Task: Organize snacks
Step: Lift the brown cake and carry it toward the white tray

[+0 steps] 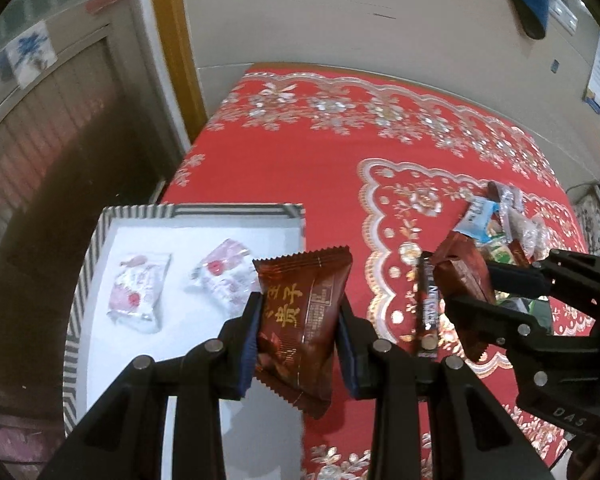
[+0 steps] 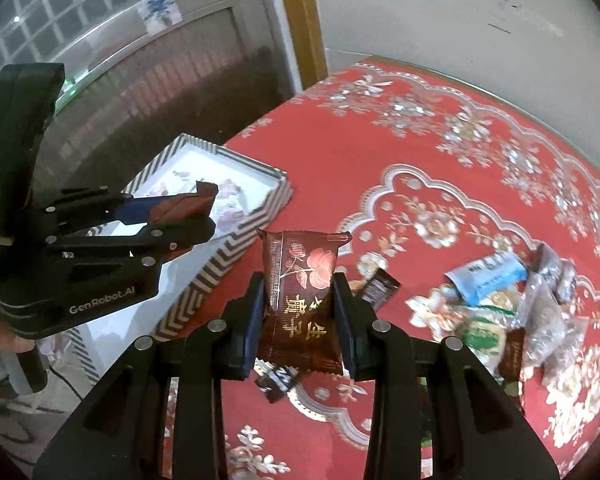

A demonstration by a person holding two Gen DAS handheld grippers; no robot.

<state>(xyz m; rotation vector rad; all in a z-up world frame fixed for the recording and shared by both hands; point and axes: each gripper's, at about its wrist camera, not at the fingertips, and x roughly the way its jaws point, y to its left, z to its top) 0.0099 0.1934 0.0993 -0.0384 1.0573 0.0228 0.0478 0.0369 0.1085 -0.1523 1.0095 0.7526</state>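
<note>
My left gripper (image 1: 300, 308) is shut on a brown snack packet (image 1: 296, 332) with gold lettering, held above the right side of a white tray with a striped rim (image 1: 82, 280). Two pink-and-white packets (image 1: 138, 292) (image 1: 224, 276) lie in the tray. My right gripper (image 2: 300, 304) is shut on a matching brown packet (image 2: 298, 280) above the red tablecloth, just right of the tray's rim (image 2: 220, 256). In the right wrist view, the left gripper (image 2: 204, 212) and its packet (image 2: 188, 206) hang over the tray. The left wrist view shows the right gripper (image 1: 474, 292) holding its packet (image 1: 464, 280).
A pile of mixed snacks (image 2: 508, 300) lies on the right of the red patterned tablecloth (image 1: 300, 168). A black stick sachet (image 1: 427, 312) lies on the cloth under the right gripper. The tray sits at the table's left edge, with a dark floor and a door beyond.
</note>
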